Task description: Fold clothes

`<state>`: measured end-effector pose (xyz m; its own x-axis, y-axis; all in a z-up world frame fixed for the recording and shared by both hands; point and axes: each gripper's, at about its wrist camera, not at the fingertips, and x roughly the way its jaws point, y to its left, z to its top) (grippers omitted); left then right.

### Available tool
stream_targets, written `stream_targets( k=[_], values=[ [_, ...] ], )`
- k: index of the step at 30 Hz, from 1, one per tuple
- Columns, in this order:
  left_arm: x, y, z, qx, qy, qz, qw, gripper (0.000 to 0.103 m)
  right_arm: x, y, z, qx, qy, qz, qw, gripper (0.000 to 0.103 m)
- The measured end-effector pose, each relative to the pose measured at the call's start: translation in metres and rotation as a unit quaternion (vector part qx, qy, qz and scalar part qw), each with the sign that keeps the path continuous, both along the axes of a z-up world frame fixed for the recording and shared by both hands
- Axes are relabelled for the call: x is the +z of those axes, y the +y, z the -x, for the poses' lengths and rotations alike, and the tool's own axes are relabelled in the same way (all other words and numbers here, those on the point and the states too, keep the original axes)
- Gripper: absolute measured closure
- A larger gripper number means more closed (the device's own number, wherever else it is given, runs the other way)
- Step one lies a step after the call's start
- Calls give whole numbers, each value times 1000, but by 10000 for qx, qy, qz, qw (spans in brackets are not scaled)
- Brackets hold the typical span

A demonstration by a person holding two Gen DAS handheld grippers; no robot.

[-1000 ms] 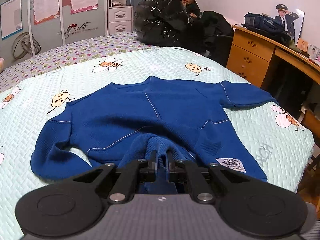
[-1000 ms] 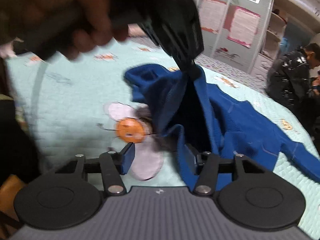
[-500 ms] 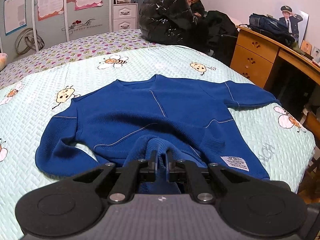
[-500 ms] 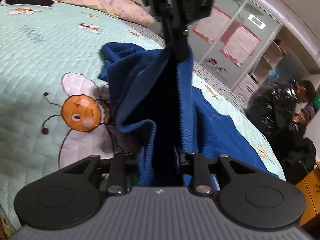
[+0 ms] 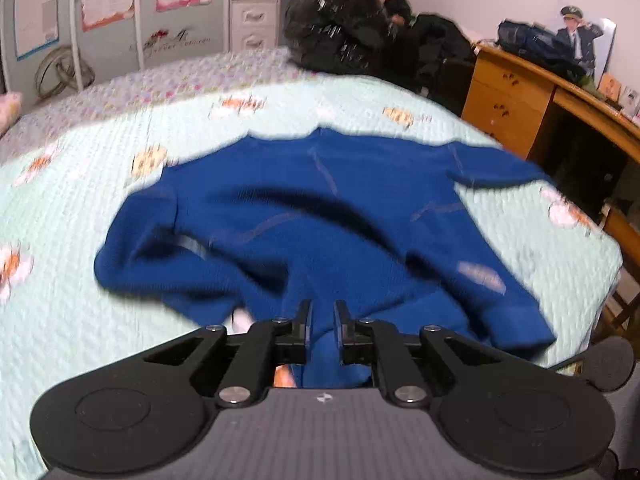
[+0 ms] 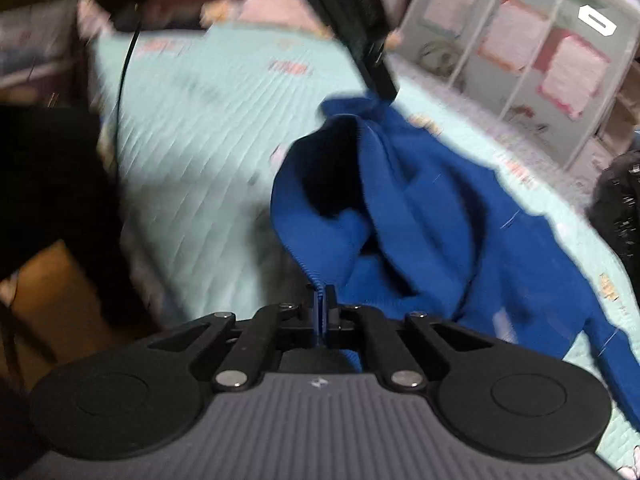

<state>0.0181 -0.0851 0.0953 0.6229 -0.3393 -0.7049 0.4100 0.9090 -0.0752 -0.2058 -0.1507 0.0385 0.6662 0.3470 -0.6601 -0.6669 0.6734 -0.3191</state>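
- A blue sweater (image 5: 304,208) is seen spread over a pale green quilt (image 5: 80,320) printed with small bee figures; the neckline lies at the far side and the sleeves reach out to left and right.
- The near hem of the sweater is bunched and lifted off the quilt, and a fold of it is pinched in the left gripper (image 5: 321,320), whose jaws are drawn close with only the cloth between them.
- In the right wrist view, an edge of the same sweater (image 6: 460,220) is clamped in the right gripper (image 6: 323,304), its jaws nearly together on a thin ribbed band of fabric.
- Higher in that view, the left gripper (image 6: 380,80) is shown from outside, gripping a raised peak of the sweater, so that the cloth hangs in a pouch between the two tools.
- A white patch label (image 5: 480,276) is made out on the sweater near its right hem, though it is blurred.
- A wooden desk (image 5: 520,92) is seen beside the bed on the right, and a person in a shiny black jacket (image 5: 332,36) is seated beyond the far edge of the bed.
- Both views are smeared by motion blur.
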Motion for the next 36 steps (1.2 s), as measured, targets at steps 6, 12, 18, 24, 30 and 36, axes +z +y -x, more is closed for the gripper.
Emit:
stream_targets(
  k=[6,12,18,24,30,36],
  values=[
    [-31,12,34,-97,423,82,9990,90,-7,6,-2,-173,59,-76,9998,101],
    [-52,18,56,63,346,119,9993,64,-13,4,-5,-506,172,-438,9976,100],
    [-73,0,44,311,-54,-179,9993,39,-13,-4,-7,-960,261,-1065,9893,89],
    [-85,-1,15,764,-23,93,9970,60,-1,-17,3,-1409,173,-1456,9791,81],
    [-81,7,18,1364,-355,-542,9885,99,-2,-35,11,-2037,-146,-1374,9692,48],
    [-49,10,66,1164,-1354,-1263,9758,99,-5,-52,17,-2638,-448,-1274,9551,46]
  ],
)
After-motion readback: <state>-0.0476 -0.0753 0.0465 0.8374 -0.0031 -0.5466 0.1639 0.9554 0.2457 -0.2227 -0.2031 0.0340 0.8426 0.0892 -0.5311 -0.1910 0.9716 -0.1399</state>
